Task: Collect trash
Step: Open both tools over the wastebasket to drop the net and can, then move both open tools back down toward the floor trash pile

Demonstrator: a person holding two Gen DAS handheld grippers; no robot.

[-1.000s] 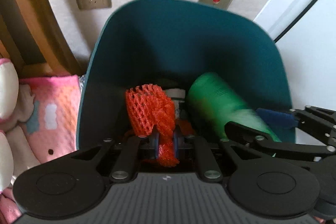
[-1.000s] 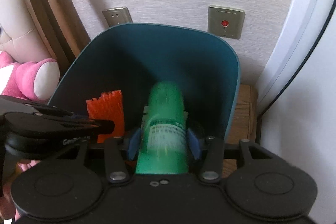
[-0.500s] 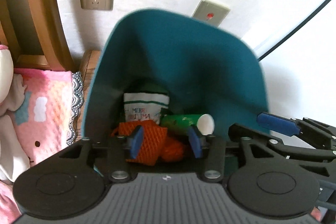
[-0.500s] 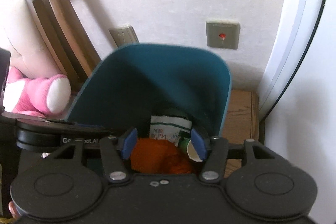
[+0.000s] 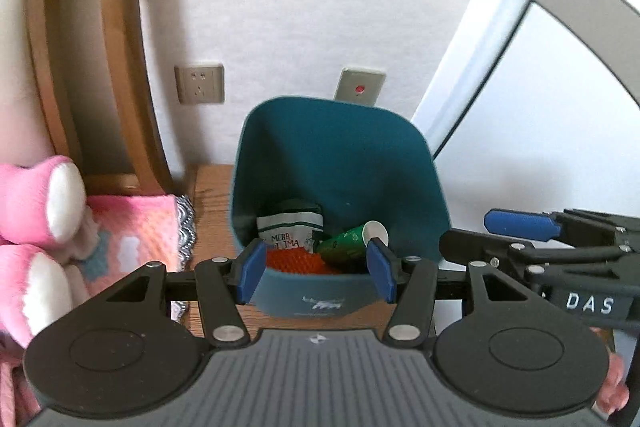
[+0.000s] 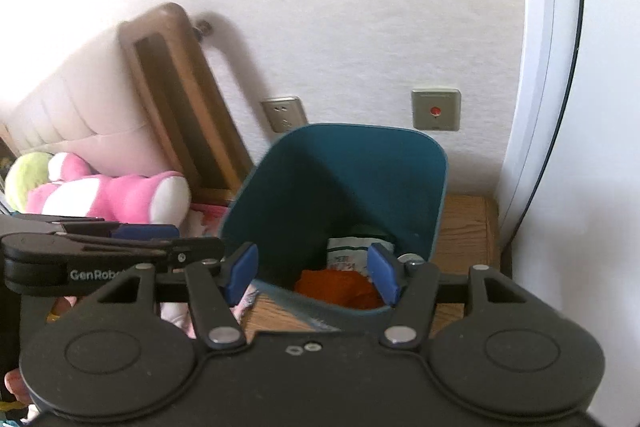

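Note:
A teal bin stands on a wooden surface against the wall. Inside it lie an orange foam net, a green bottle with a white cap, and a white printed packet. My left gripper hovers open above the bin's near rim, nothing between its pads. My right gripper also hangs above the bin, its jaws opening and empty. The net and the packet show below it. Each gripper appears beside the other: the right gripper, the left gripper.
A wooden headboard leans up at the left, with pink plush toys and a pink blanket on the bed. A wall socket and a red-button switch sit behind the bin. A white door frame rises on the right.
The left gripper let go of the orange net and the right let go of the green bottle; both now lie in the bin. Both grippers rose and pulled back from it.

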